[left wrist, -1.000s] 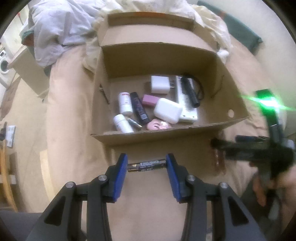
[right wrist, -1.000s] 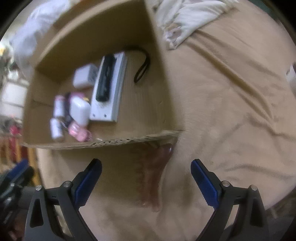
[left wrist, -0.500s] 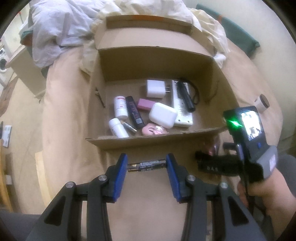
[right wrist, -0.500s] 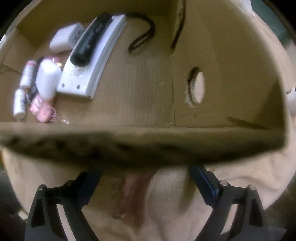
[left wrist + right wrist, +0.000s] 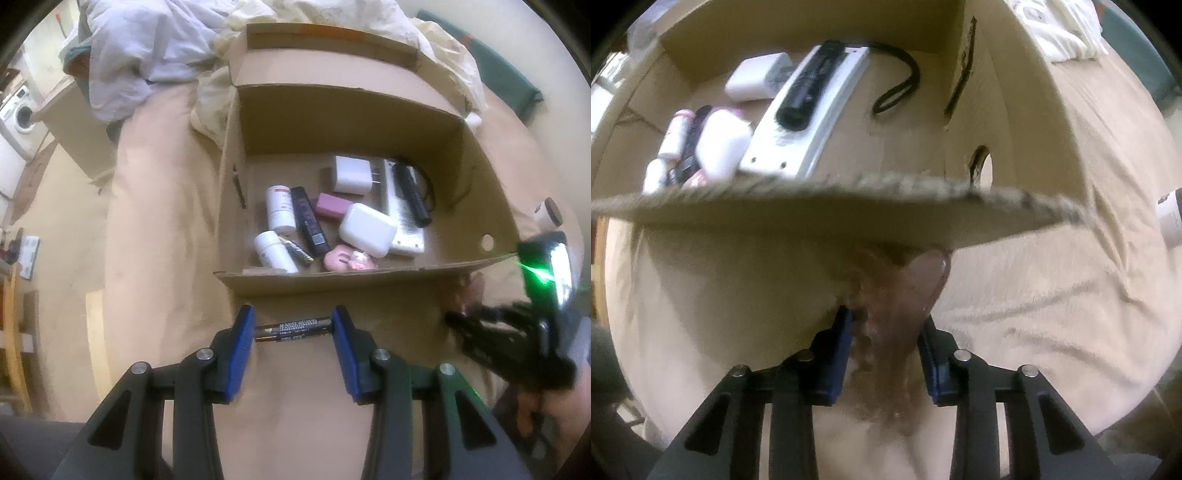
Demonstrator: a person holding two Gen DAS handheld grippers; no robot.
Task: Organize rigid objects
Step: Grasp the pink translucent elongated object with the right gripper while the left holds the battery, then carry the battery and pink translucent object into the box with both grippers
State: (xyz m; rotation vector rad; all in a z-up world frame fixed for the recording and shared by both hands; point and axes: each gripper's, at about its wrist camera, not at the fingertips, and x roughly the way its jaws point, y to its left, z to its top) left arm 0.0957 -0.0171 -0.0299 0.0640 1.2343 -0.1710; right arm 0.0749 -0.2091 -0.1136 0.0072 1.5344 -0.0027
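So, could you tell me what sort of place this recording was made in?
Most likely a bedroom at home: a bed with a tan blanket, crumpled bedding behind the cardboard box, and a washing machine off to one side.

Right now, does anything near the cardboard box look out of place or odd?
Yes. A translucent brown comb-like object lies outside the cardboard box, on the beige cover beside its front wall, while the other small items are inside. The right claw is closing around it.
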